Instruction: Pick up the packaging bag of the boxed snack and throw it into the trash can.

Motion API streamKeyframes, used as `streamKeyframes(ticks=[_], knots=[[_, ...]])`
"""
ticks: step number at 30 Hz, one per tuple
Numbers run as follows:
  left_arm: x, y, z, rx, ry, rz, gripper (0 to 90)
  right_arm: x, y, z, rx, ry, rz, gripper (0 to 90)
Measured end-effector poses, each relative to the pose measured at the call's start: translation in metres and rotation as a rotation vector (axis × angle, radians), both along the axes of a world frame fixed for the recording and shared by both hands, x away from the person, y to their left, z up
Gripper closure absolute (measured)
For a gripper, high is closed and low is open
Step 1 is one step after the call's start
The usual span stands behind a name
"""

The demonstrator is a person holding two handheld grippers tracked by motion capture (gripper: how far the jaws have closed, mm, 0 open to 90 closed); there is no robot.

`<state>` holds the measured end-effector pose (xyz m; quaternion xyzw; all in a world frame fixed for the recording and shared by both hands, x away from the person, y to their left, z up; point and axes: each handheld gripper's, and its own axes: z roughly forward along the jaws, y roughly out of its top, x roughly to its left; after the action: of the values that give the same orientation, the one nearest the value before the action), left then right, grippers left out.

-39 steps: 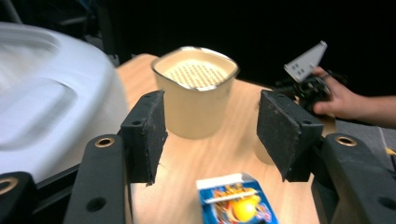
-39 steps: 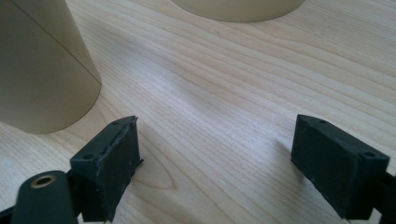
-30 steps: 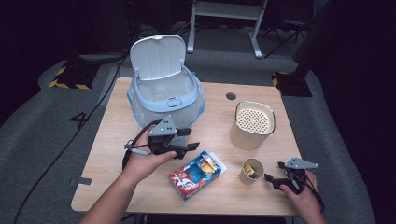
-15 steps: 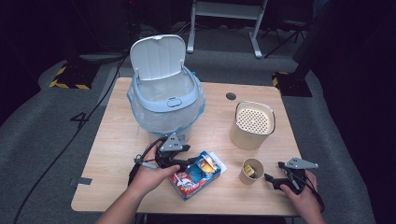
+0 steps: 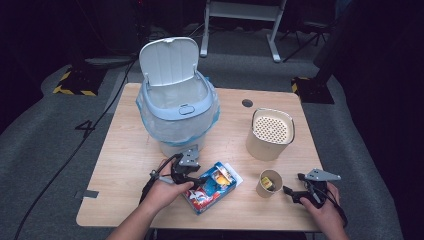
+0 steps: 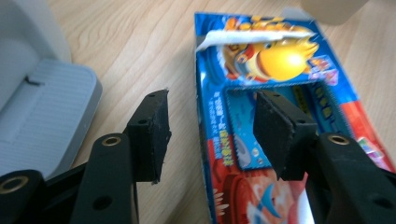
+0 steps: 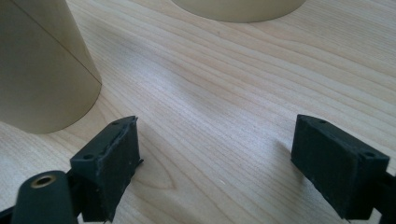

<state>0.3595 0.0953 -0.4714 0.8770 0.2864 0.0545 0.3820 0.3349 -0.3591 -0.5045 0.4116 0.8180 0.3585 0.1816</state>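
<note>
A blue-and-red snack box (image 5: 214, 187) with a cartoon fish lies flat on the table near the front edge, its end flap torn up. My left gripper (image 5: 201, 178) hangs low at the box's left end, open. In the left gripper view the gripper (image 6: 212, 102) straddles the long edge of the box (image 6: 280, 65): one jaw is over bare wood and the other over the printed top, and neither pad presses on it. My right gripper (image 5: 291, 192) rests at the front right, open, beside a paper cup (image 5: 270, 183). Its jaws (image 7: 217, 126) stand wide over bare wood, the cup (image 7: 42, 74) to their left.
A pedal bin (image 5: 177, 117) with a light-blue rim, a plastic liner and a raised white lid stands behind the left gripper; its base (image 6: 42, 116) lies close by. A beige canister (image 5: 270, 134) with a perforated lid stands at the right. The table's front edge (image 5: 240, 226) is near both hands.
My left gripper has sunk and shifted right, from above the table in front of the bin to the left end of the snack box. The right gripper has not moved.
</note>
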Motion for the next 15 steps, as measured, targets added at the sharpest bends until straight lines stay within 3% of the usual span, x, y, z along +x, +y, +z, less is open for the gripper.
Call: streamKeyframes(ticks=[4, 8, 15], knots=[[0.0013, -0.0023, -0.0037, 0.014, 0.041, 0.008, 50.2, 0.0000, 0.0000, 0.0000, 0.000, 0.000, 0.000, 15.3], [0.0028, -0.0048, -0.0075, 0.061, 0.047, 0.014, 57.7, 0.0000, 0.0000, 0.0000, 0.000, 0.000, 0.000, 15.2], [0.0043, -0.0084, -0.0075, 0.064, 0.099, 0.014, 64.5, 0.0000, 0.0000, 0.0000, 0.000, 0.000, 0.000, 15.3]])
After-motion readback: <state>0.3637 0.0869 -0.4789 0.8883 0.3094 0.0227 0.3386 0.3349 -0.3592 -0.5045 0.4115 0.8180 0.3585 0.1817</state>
